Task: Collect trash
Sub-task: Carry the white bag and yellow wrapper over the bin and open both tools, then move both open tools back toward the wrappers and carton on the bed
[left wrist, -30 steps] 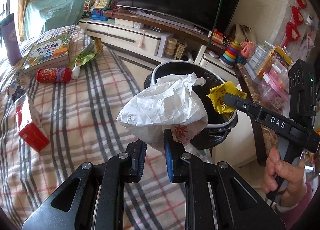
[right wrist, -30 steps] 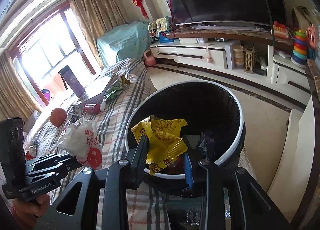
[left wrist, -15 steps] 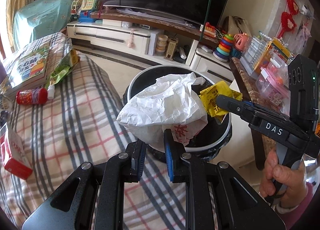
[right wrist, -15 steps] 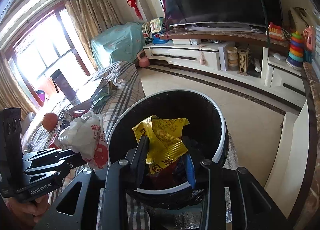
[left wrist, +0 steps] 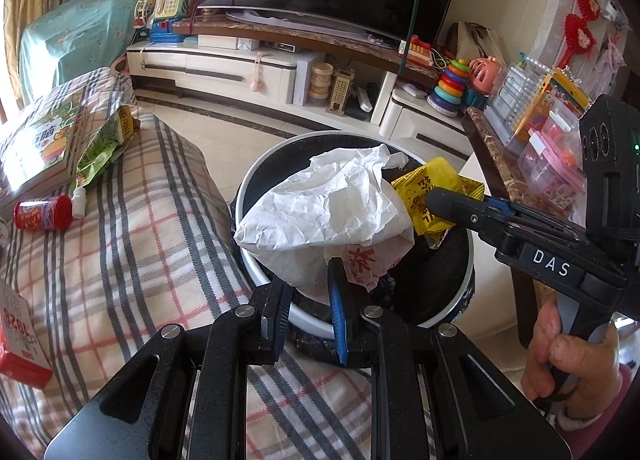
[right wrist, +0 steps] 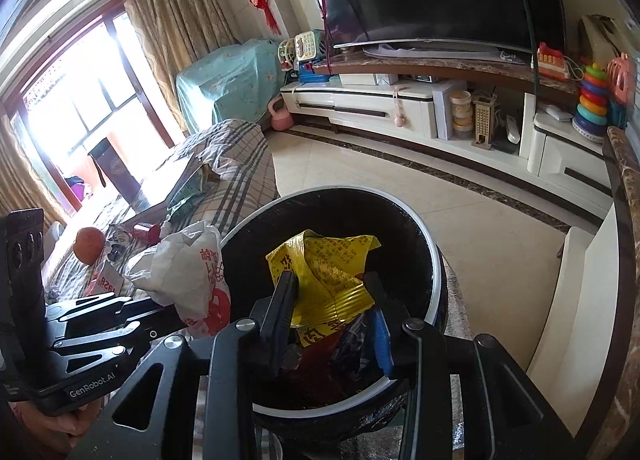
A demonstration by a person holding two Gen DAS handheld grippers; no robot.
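Observation:
A black-lined trash bin with a white rim (left wrist: 264, 155) stands on the floor beside the plaid-covered surface. My left gripper (left wrist: 306, 280) pinches the lower edge of a crumpled white plastic bag (left wrist: 328, 211) with red print, and its jaws are just starting to open. The bag hangs over the bin's near-left rim. From the right, my right gripper (left wrist: 434, 199) is shut on a yellow wrapper (left wrist: 432, 179). In the right wrist view the right gripper (right wrist: 332, 284) holds that yellow wrapper (right wrist: 324, 260) above the bin's rim (right wrist: 432, 252) and its dark inside. The white bag (right wrist: 180, 272) shows at the left.
On the plaid cover (left wrist: 140, 240) lie a red can (left wrist: 42, 211), a green snack bag (left wrist: 100, 147), a book (left wrist: 36, 143) and a red-white box (left wrist: 20, 348). A marble-topped counter (left wrist: 500, 163) with toys stands right of the bin. A TV cabinet lines the far wall.
Both grippers have carried their loads toward the bin. The white bag now hangs over the bin's rim and the yellow wrapper over its opening.

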